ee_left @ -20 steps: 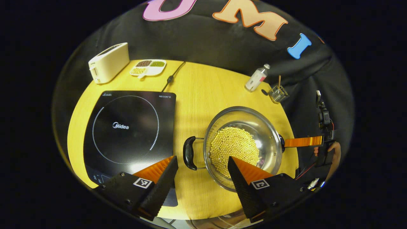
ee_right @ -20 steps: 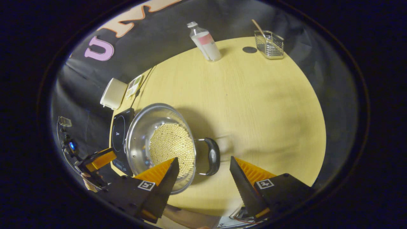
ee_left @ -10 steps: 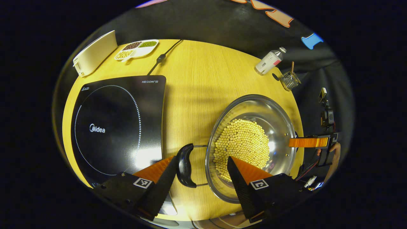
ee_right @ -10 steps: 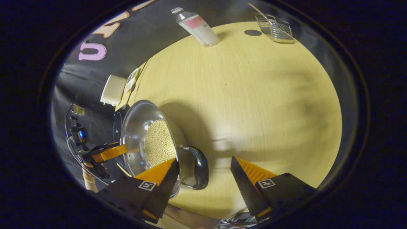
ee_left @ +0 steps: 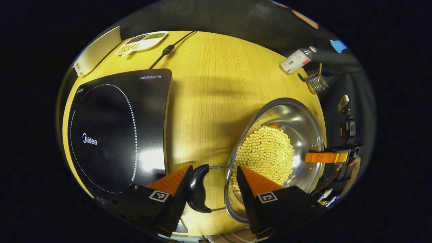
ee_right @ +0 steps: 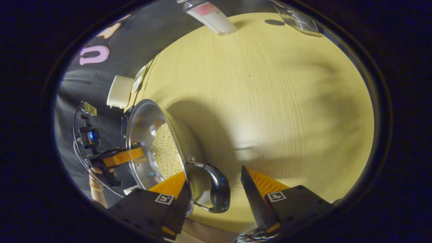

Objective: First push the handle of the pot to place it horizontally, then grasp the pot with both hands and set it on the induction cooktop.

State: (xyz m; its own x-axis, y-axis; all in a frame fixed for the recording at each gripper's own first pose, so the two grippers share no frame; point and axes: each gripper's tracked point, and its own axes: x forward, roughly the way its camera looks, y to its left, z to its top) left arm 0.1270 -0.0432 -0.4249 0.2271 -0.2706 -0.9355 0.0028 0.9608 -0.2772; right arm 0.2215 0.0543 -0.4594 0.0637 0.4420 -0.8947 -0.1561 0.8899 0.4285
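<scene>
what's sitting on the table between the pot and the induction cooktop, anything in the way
Nothing visible. In the left gripper view, bare table lies between the pot and the induction cooktop. The cord and divided dish lie farther back, off that path.

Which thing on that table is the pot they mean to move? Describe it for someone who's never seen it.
Start at the big flat black induction cooktop on the wooden table. Beside it stands a shiny round steel pot with black loop handles. Nothing else here is round metal, and it holds a heap of pale yellow beans.
</scene>
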